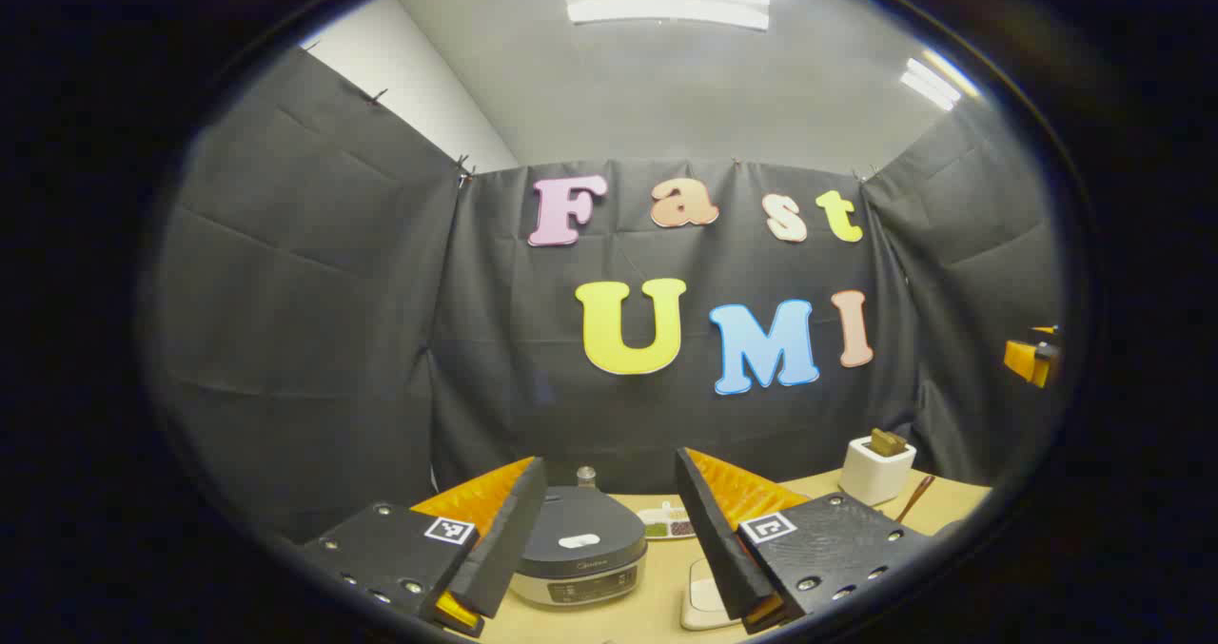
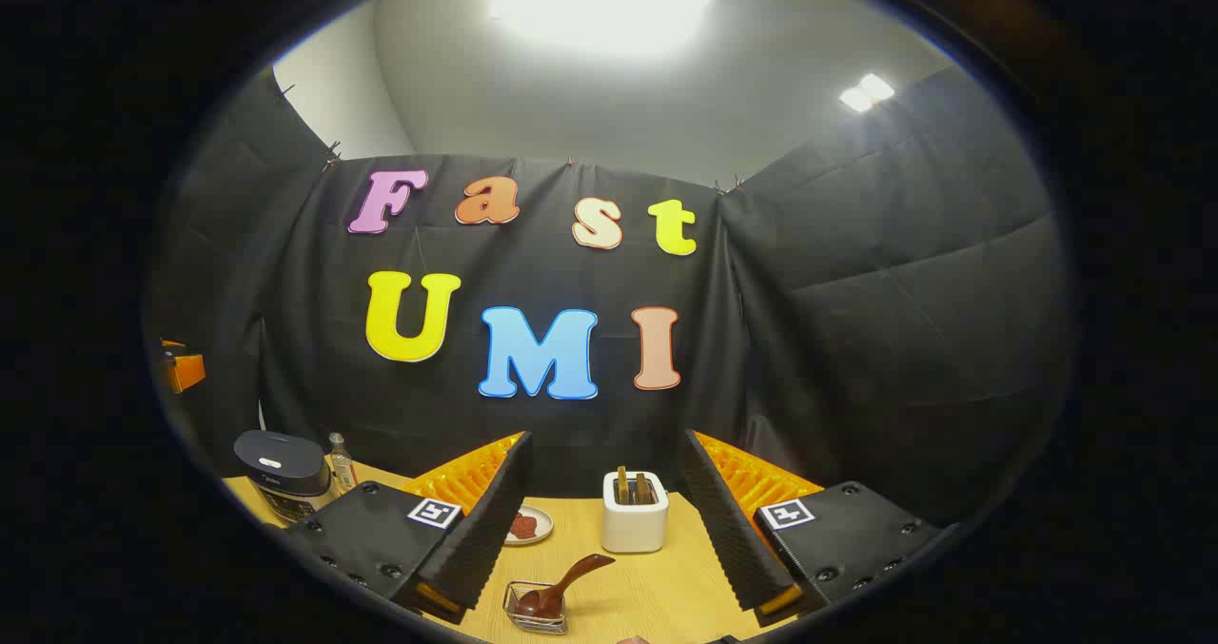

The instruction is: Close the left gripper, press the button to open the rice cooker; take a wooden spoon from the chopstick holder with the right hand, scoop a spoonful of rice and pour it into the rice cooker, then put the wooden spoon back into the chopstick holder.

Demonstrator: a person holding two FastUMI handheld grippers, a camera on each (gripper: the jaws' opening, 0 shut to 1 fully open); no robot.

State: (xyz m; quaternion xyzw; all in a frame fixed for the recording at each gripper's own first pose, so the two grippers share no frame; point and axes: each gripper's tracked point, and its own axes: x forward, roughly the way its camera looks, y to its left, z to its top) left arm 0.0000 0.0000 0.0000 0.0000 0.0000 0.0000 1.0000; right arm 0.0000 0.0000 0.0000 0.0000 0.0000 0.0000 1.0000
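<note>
In the left gripper view the dark-lidded rice cooker (image 1: 580, 549) sits with its lid down on the wooden table (image 1: 657, 606), just beyond my open left gripper (image 1: 607, 473) and between its fingers. The white chopstick holder (image 1: 875, 470) stands far right, a brown spoon handle (image 1: 915, 497) slanting beside it. In the right gripper view my right gripper (image 2: 606, 444) is open and holds nothing. The chopstick holder (image 2: 635, 513), with wooden utensils in it, stands straight ahead. A wooden spoon (image 2: 566, 577) rests with its head in a small clear container (image 2: 536, 608) close in front. The rice cooker (image 2: 283, 473) is far left.
A small divided dish (image 1: 669, 526) lies behind the cooker and a white flat object (image 1: 702, 604) beside it. A plate with something red (image 2: 529, 525) and a small bottle (image 2: 340, 463) stand on the table (image 2: 657, 587). The other gripper's orange part (image 1: 1032, 359) shows at the right edge.
</note>
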